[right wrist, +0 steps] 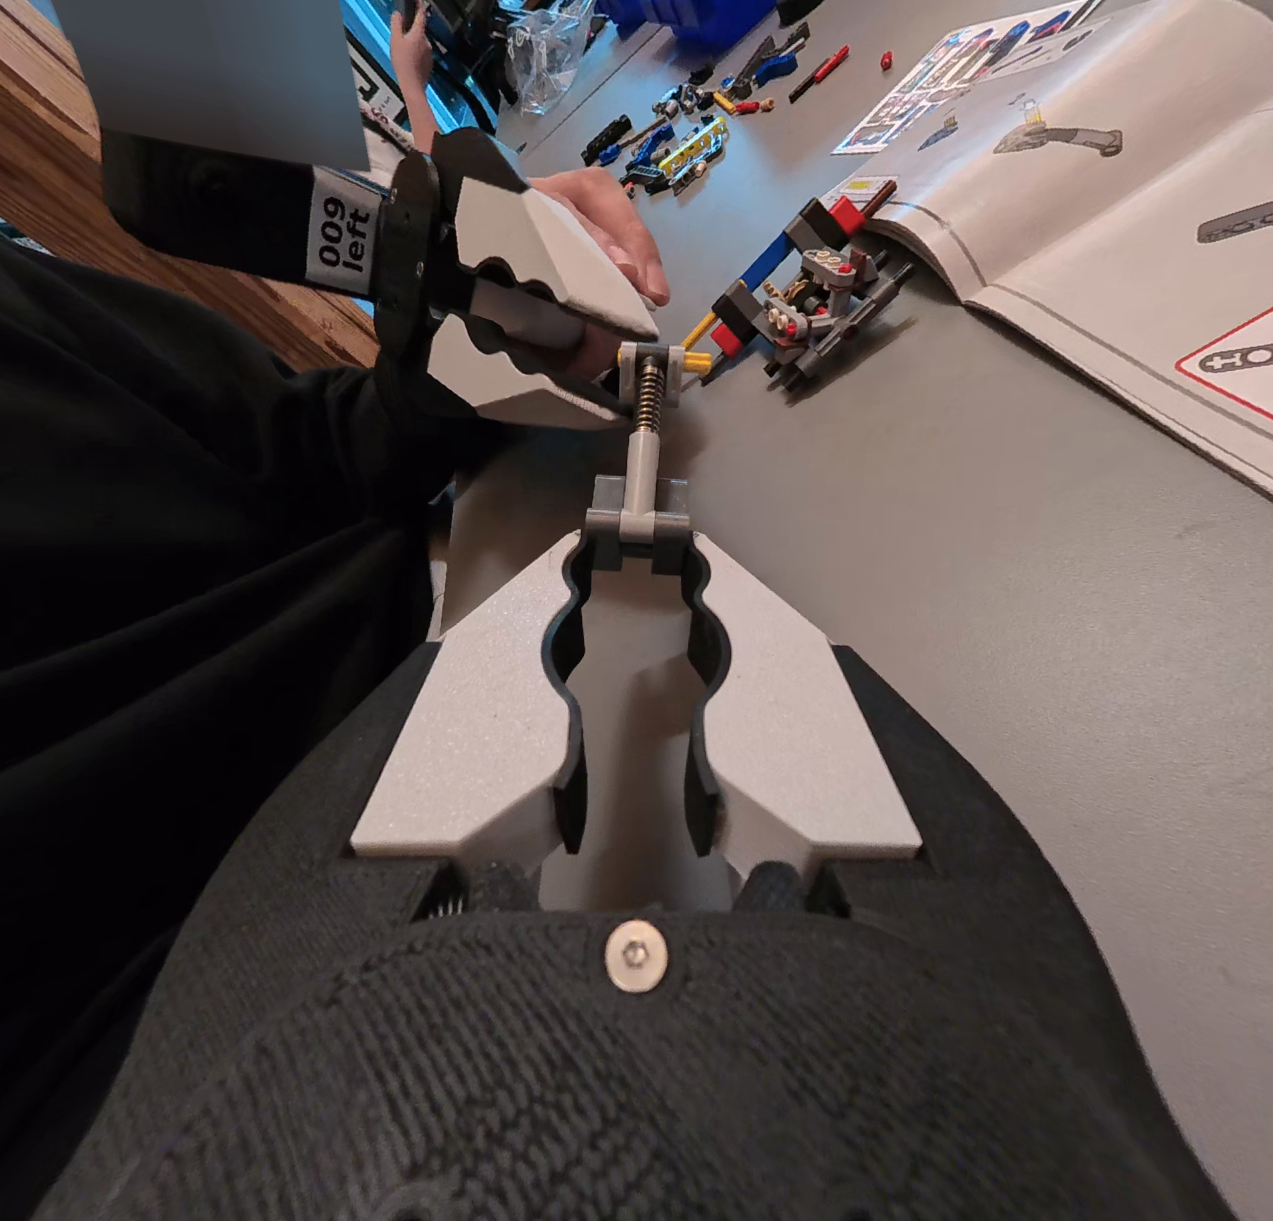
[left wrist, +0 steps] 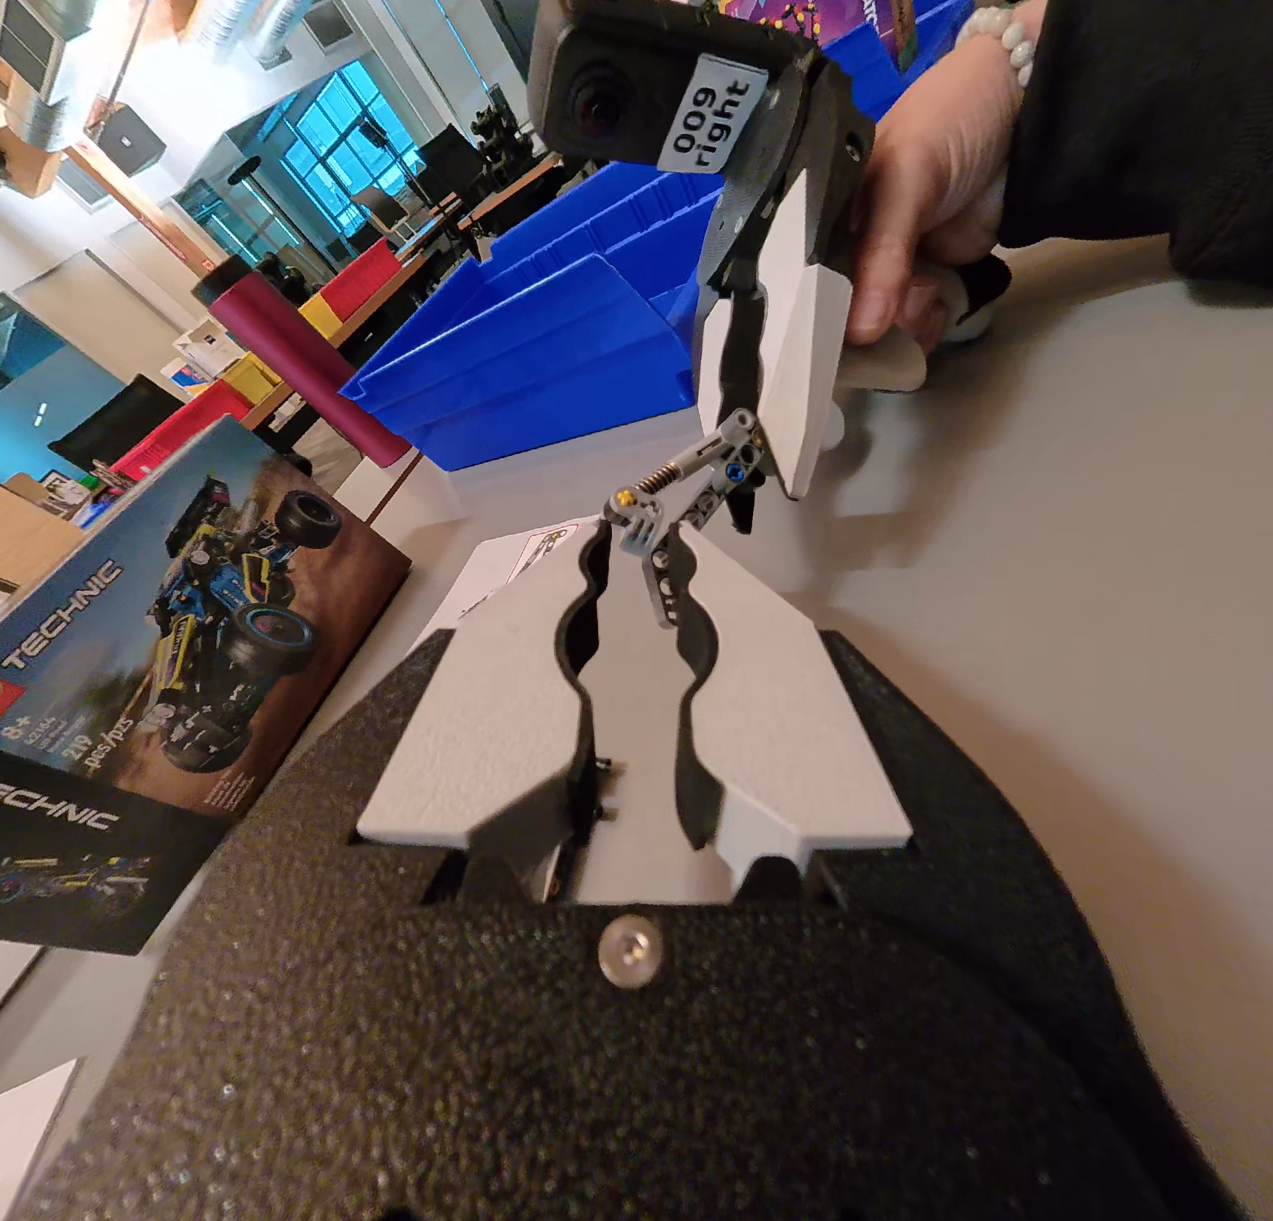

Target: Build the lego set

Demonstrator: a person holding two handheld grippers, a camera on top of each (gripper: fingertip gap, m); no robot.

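Right now both hand-held grippers share one small piece above the grey worktop (right wrist: 964, 568): a grey shock-absorber sub-assembly (right wrist: 644, 430) with a coiled spring and a yellow pin through its top fork. The right hand-held gripper (right wrist: 637, 554) has its jaws closed most of the way onto the dark grey connector at the lower end, pinching it at the very tips. The left hand-held gripper (left wrist: 637, 544) is closed to a narrow gap around the fork end and the pale beam hanging off it, though from its own camera I can't be sure how firmly the pads bite.

The partly built chassis (right wrist: 806, 299) lies further along the worktop, just beside the open instruction booklet (right wrist: 1068, 237), with loose parts (right wrist: 682, 141) scattered beyond. The set's box (left wrist: 186, 623) stands to one side, near the blue bins (left wrist: 551, 348).

What worries me is the spring. If the two grippers push toward each other unevenly, I'd guess the strut compresses, then kicks sideways out of the tip grip. Both holds are shallow, so a slight twist could pivot the piece on its pins and drop it. The yellow pin also sticks out and could catch a jaw and be pushed loose.
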